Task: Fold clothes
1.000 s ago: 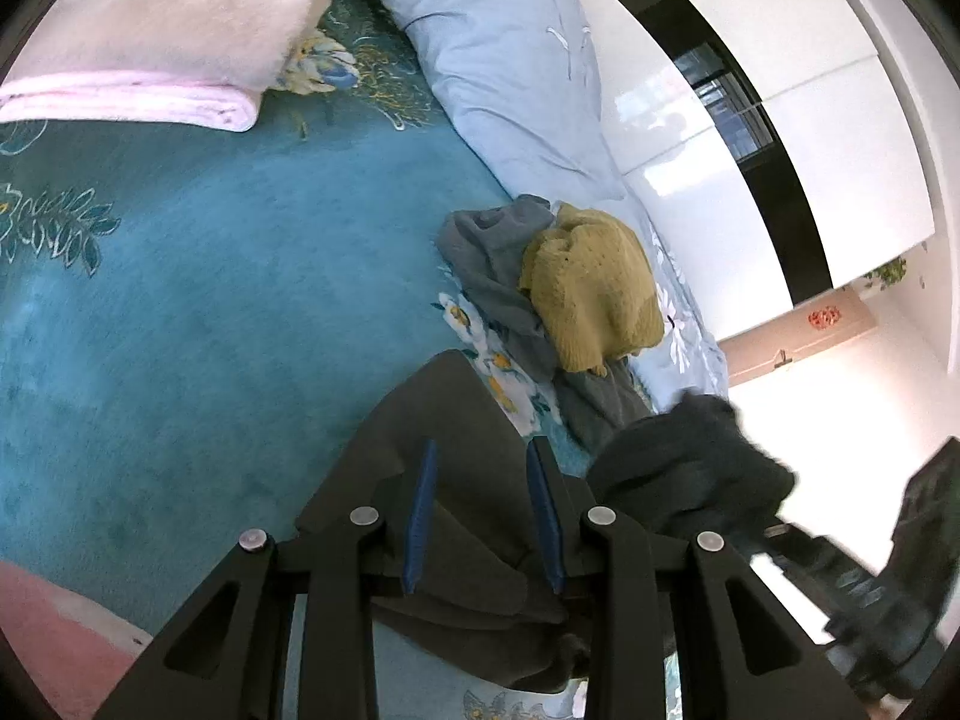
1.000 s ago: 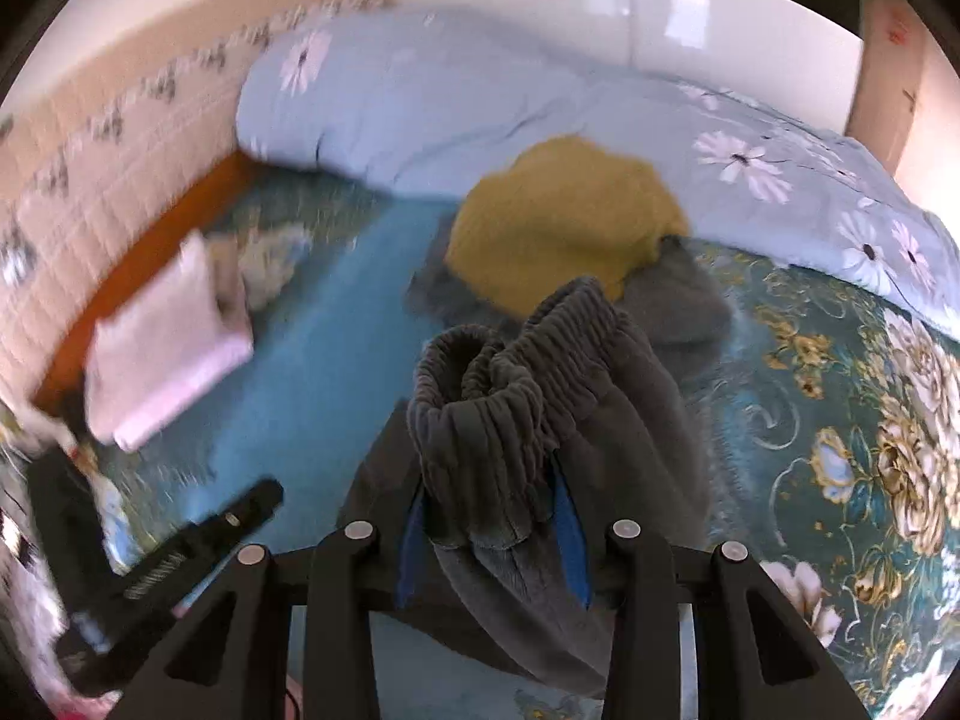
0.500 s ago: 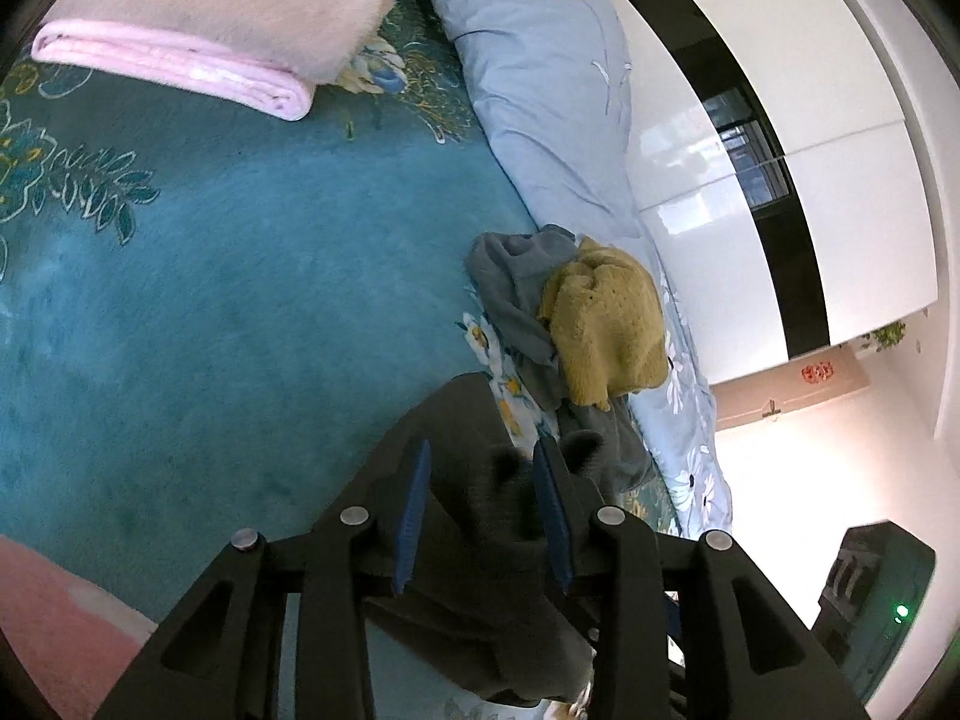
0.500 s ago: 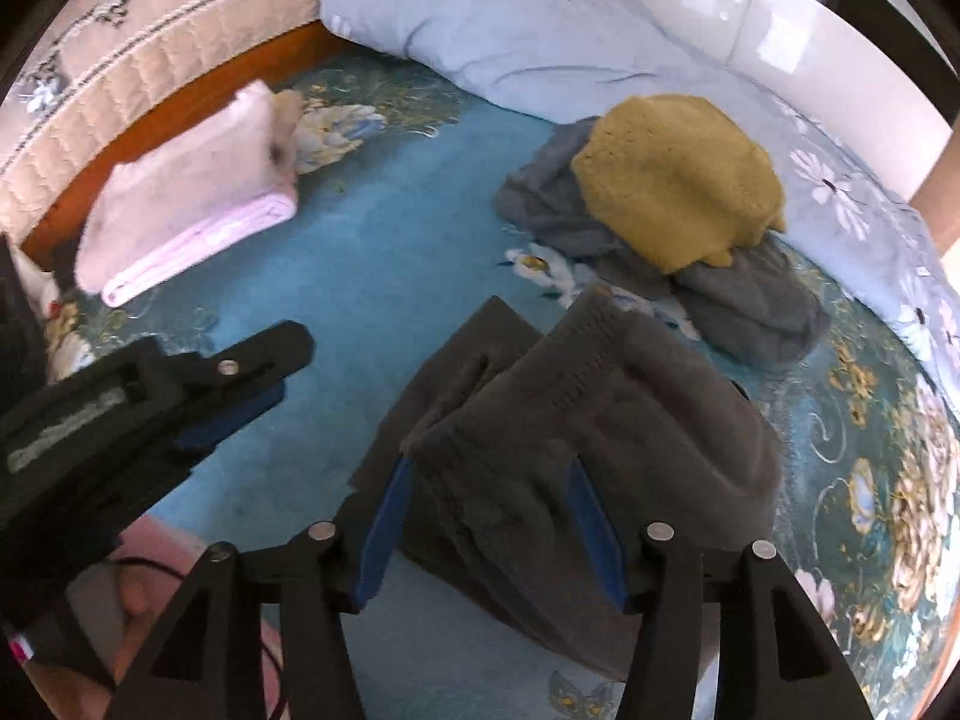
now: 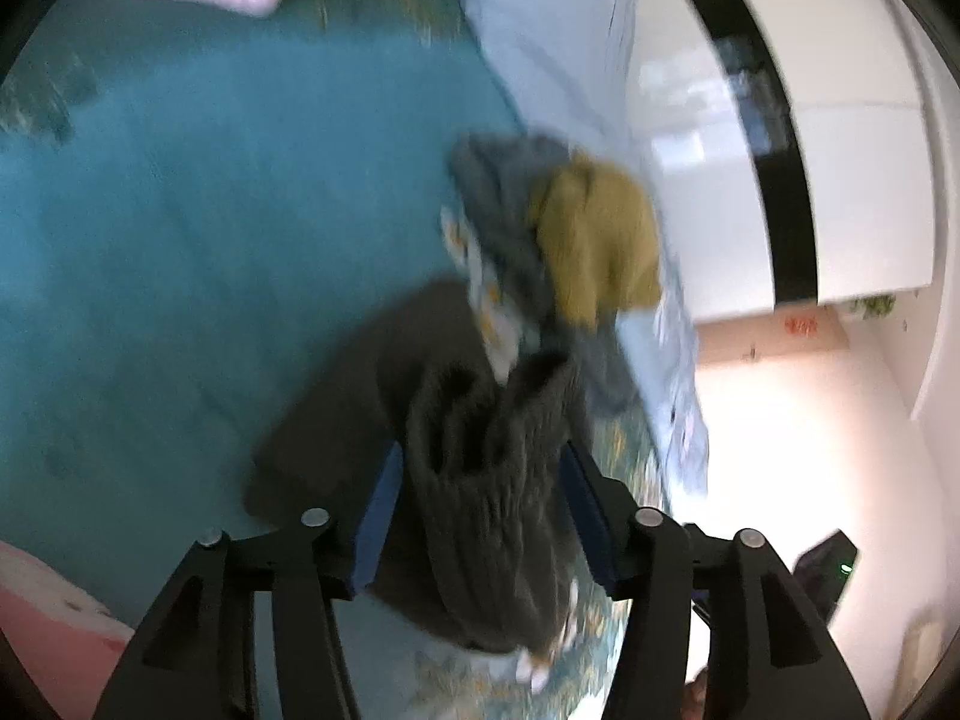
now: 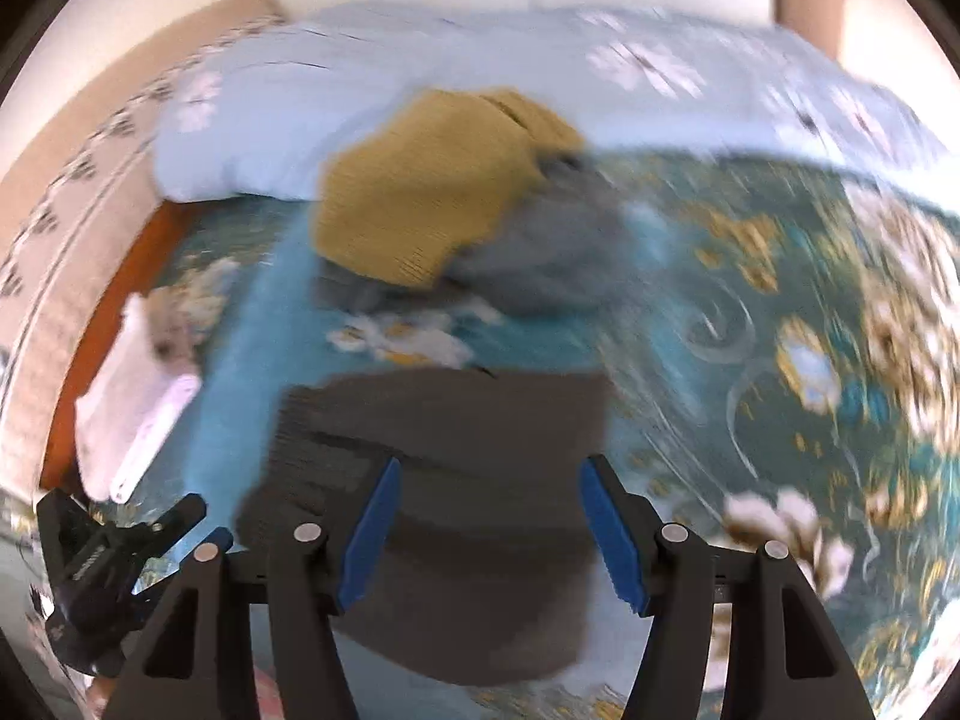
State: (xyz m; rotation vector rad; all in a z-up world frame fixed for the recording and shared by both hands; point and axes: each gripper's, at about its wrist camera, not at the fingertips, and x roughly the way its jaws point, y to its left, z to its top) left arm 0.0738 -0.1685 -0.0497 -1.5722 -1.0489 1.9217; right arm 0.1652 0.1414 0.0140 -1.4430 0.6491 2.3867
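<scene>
Dark grey trousers (image 5: 480, 480) lie folded on the teal bedspread (image 5: 210, 210). My left gripper (image 5: 486, 516) has its jaws opening, and the bunched waistband still fills the gap between the blue pads. In the right wrist view the trousers (image 6: 456, 438) lie flat under my right gripper (image 6: 489, 528). Its jaws are opening wide, and the pads stand clear of the cloth on both sides. The left gripper (image 6: 204, 522) shows at the lower left of that view. Both views are blurred.
A mustard knit sweater (image 6: 432, 192) rests on a crumpled grey garment (image 6: 552, 264) just beyond the trousers. A light blue flowered quilt (image 6: 480, 60) runs along the far side. A folded pink blanket (image 6: 138, 420) lies by the wooden headboard (image 6: 102, 324). White wardrobe doors (image 5: 840, 180) stand past the bed.
The right gripper swung over, laid the lifted trouser half down flat and spread its jaws. The left gripper dipped lower and its jaws widened around the bunched waistband.
</scene>
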